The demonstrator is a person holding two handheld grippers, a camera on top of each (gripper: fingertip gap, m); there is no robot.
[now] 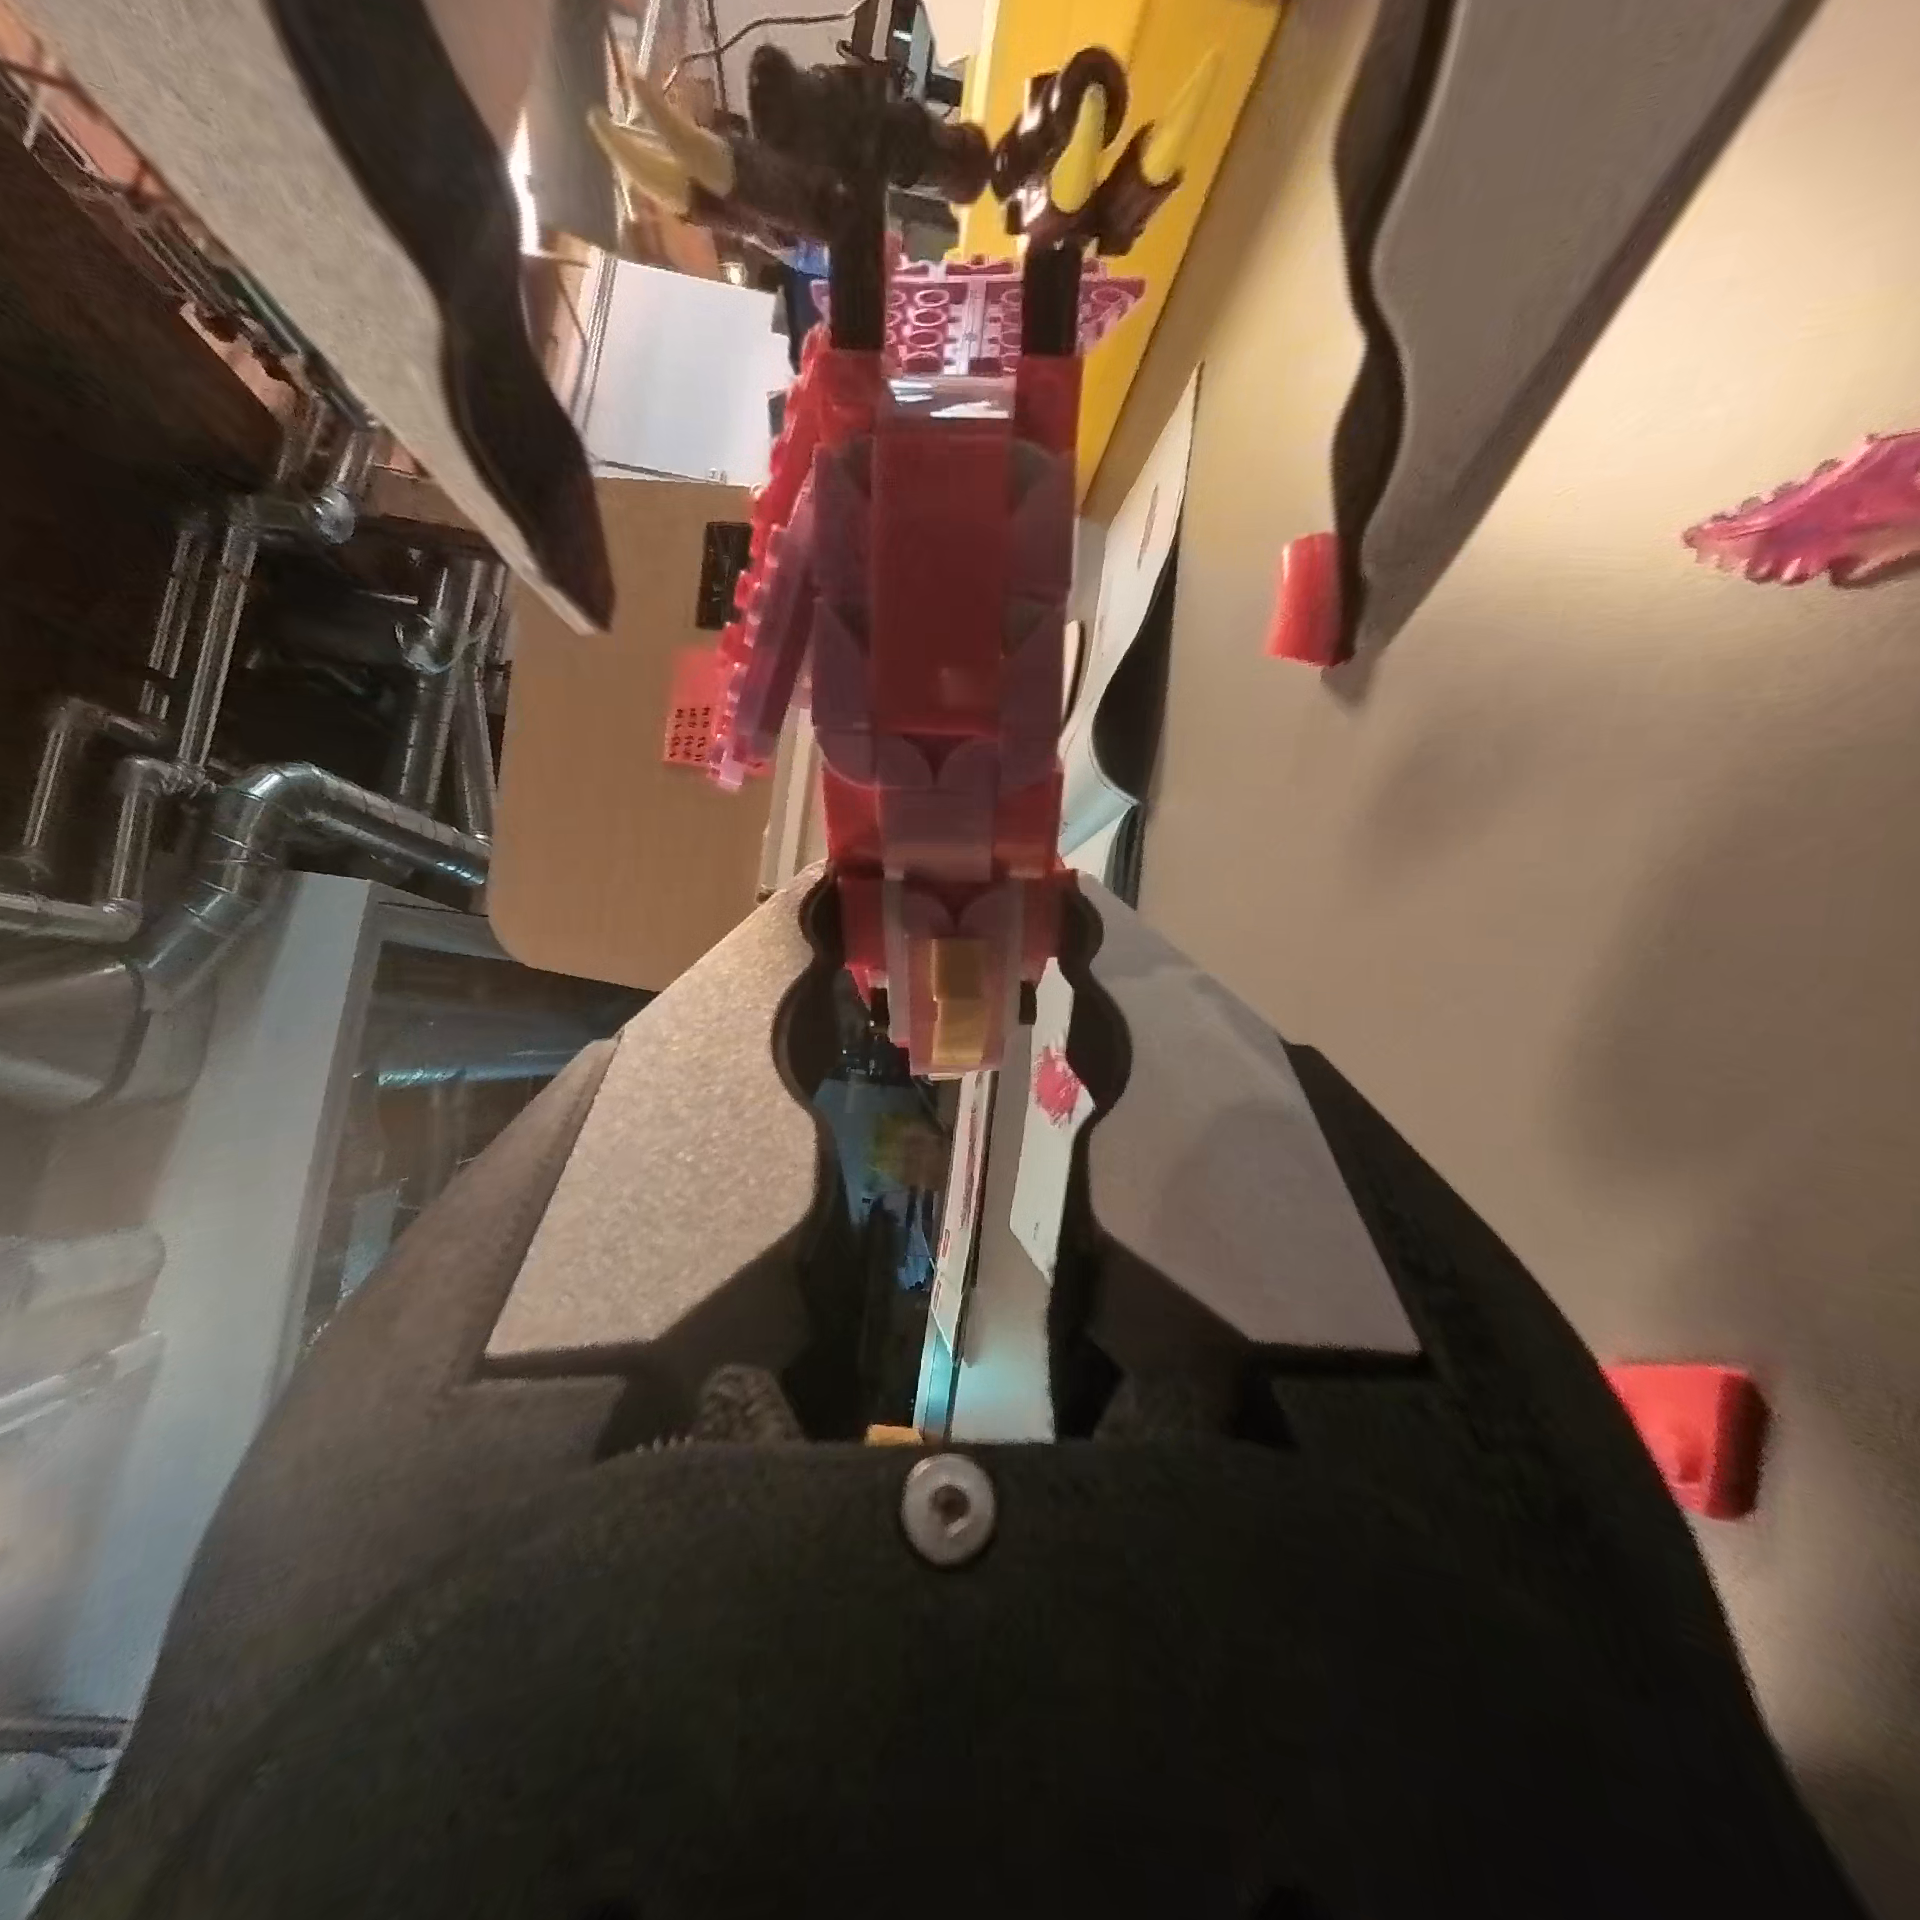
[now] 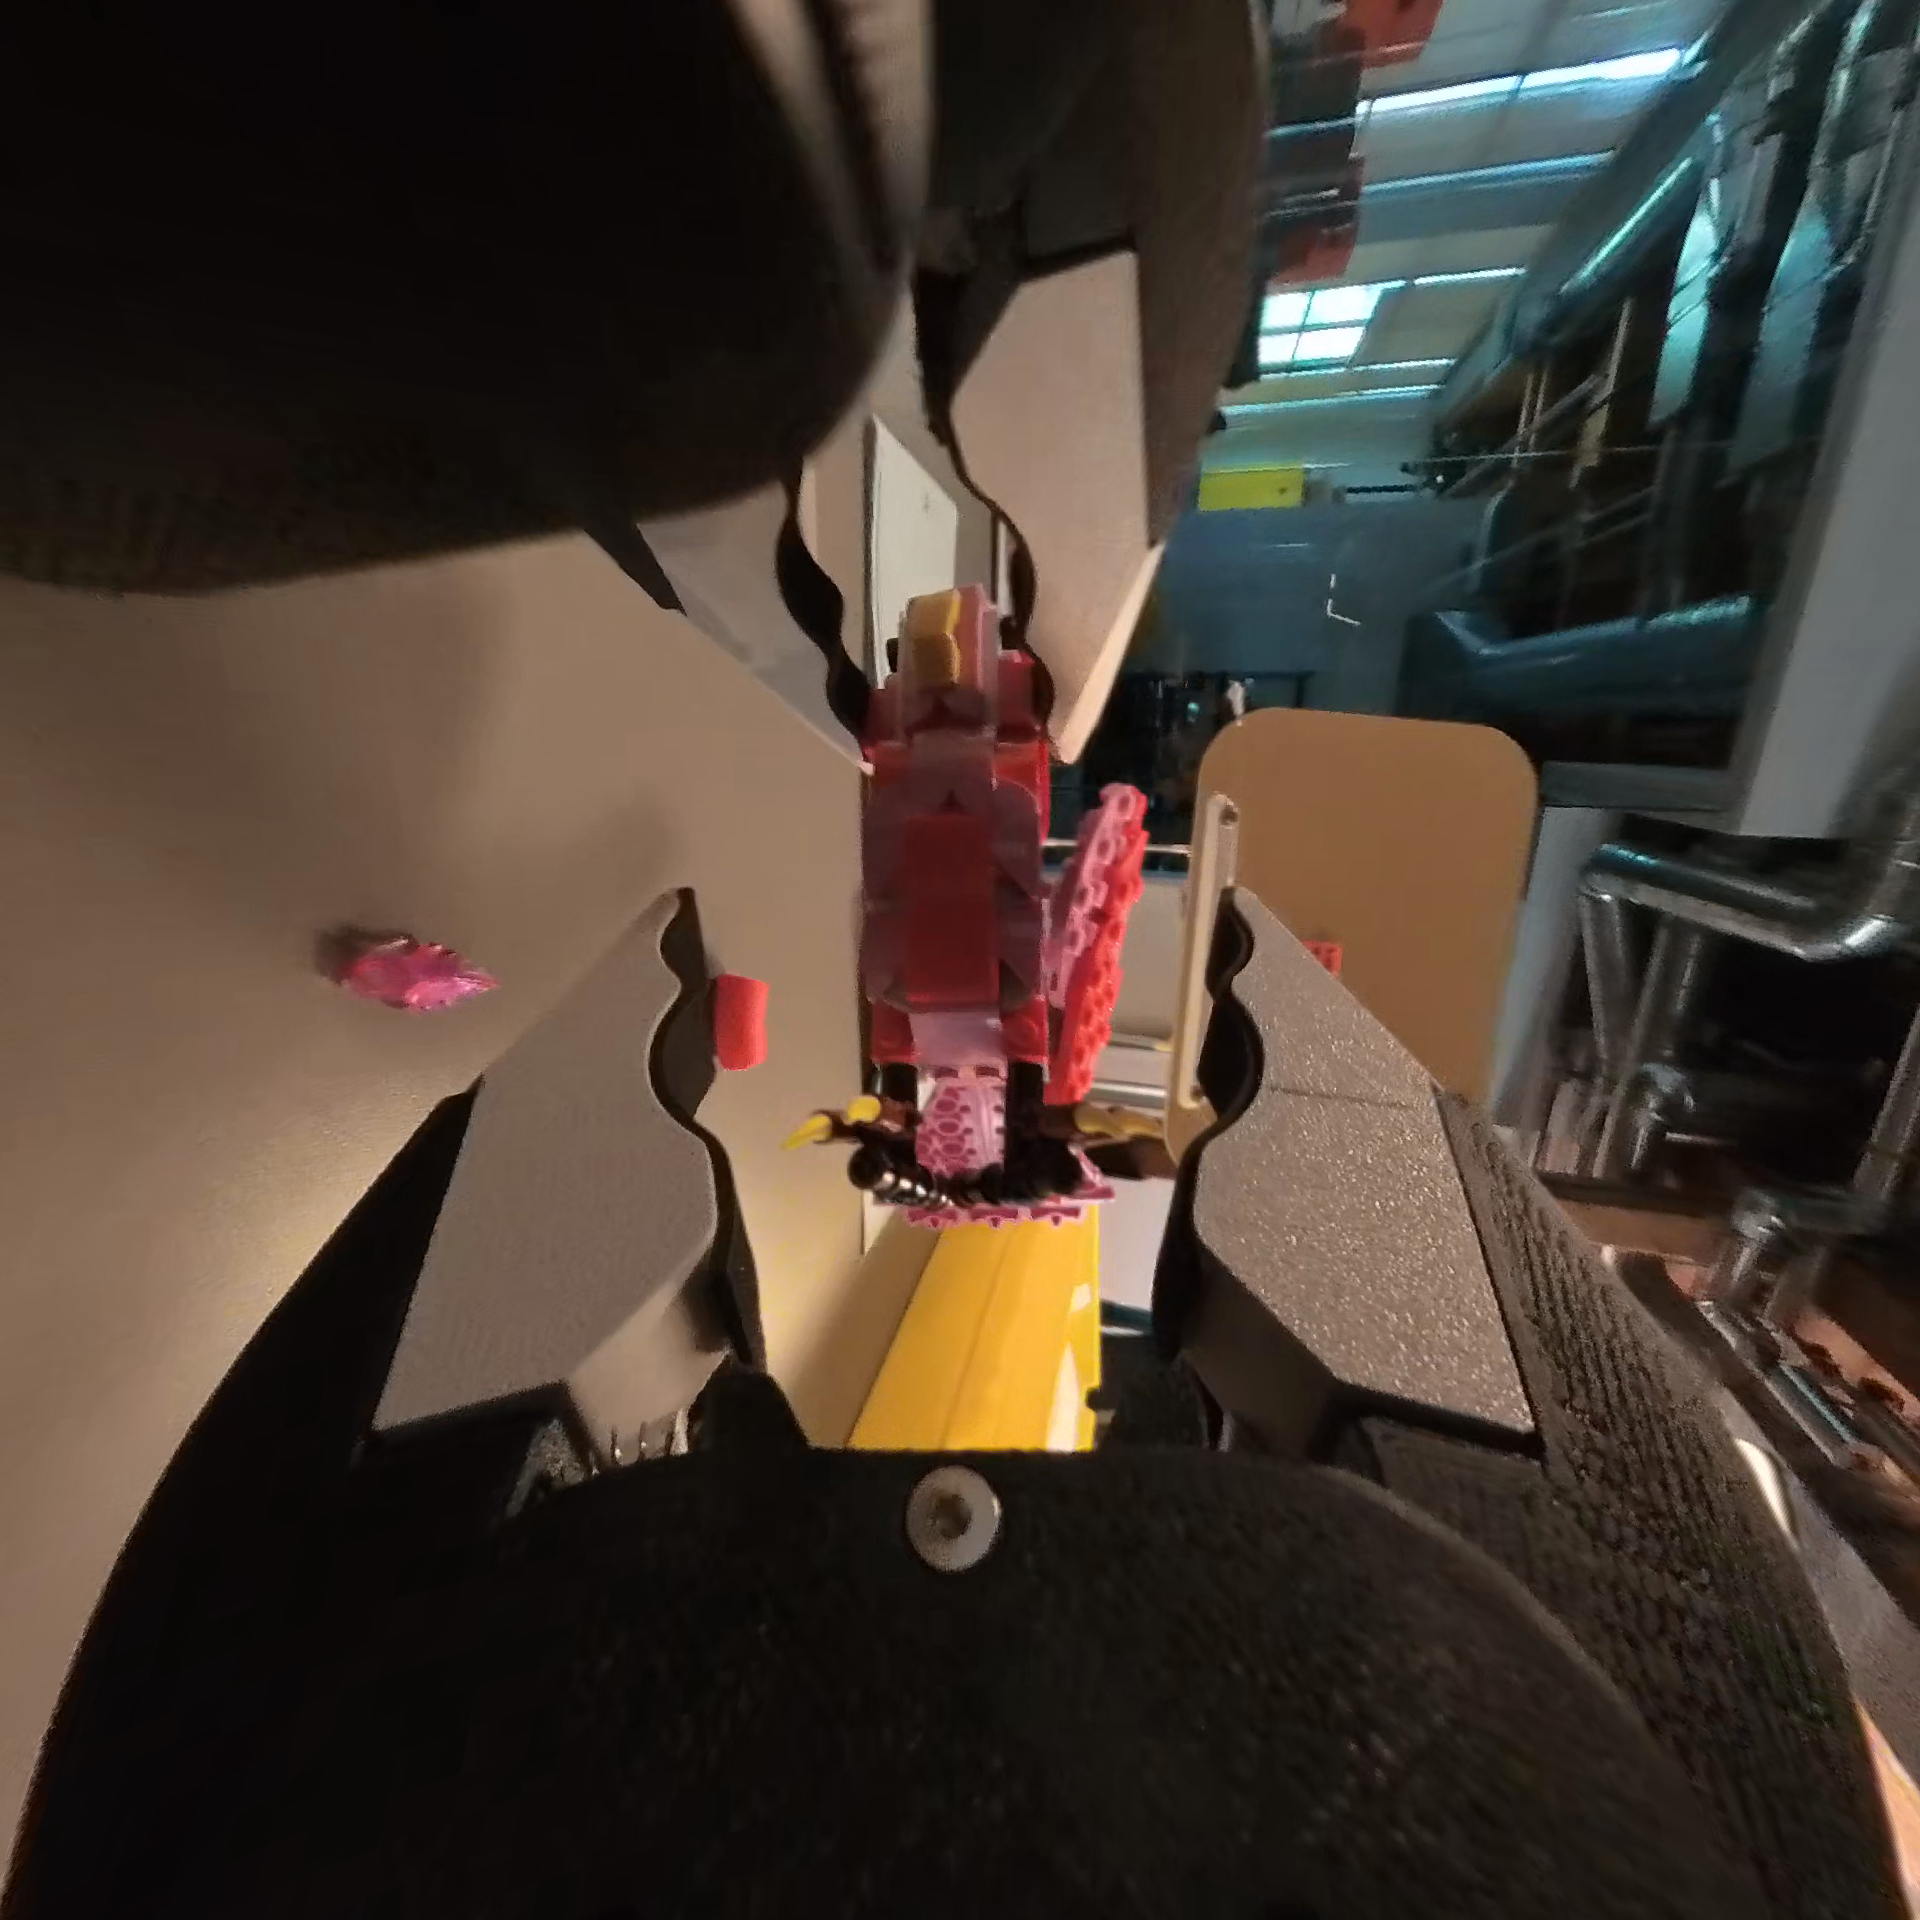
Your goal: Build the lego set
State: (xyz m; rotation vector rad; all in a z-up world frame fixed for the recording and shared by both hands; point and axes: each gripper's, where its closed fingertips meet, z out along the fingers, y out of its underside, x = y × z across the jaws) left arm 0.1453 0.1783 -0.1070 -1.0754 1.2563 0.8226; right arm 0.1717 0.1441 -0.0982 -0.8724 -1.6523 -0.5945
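Note:
A red and pink brick-built bird point(image 1: 940, 623) with a gold beak, black legs and yellow claws is held in the air beside the beige table point(image 1: 1558, 935). My left gripper point(image 1: 945, 914) is shut on its head, with both pads pressed against the sides. The right wrist view shows the same grip point(image 2: 966, 727) on the bird point(image 2: 956, 914). My right gripper point(image 2: 956, 935) is wide open. Its fingers point(image 2: 675, 1039) stand on either side of the bird's body and legs without touching. In the left wrist view the right gripper's fingers point(image 1: 551, 520) flank the bird's feet.
On the table lie a small red piece point(image 2: 740, 1021), a pink leaf-like piece point(image 2: 410, 971) and a red brick point(image 1: 1683, 1455). A yellow box point(image 2: 987, 1340) and a white booklet point(image 1: 1039, 1143) sit near the table's edge. A tan board point(image 2: 1382, 894) stands beyond. The gap from one gripper's tips to the other's is roughly 5 centimeters. My left gripper's tips are some 9 centimeters from the small red piece point(image 2: 740, 1021). My left wrist view point(image 1: 1302, 600) looks at it from another angle.

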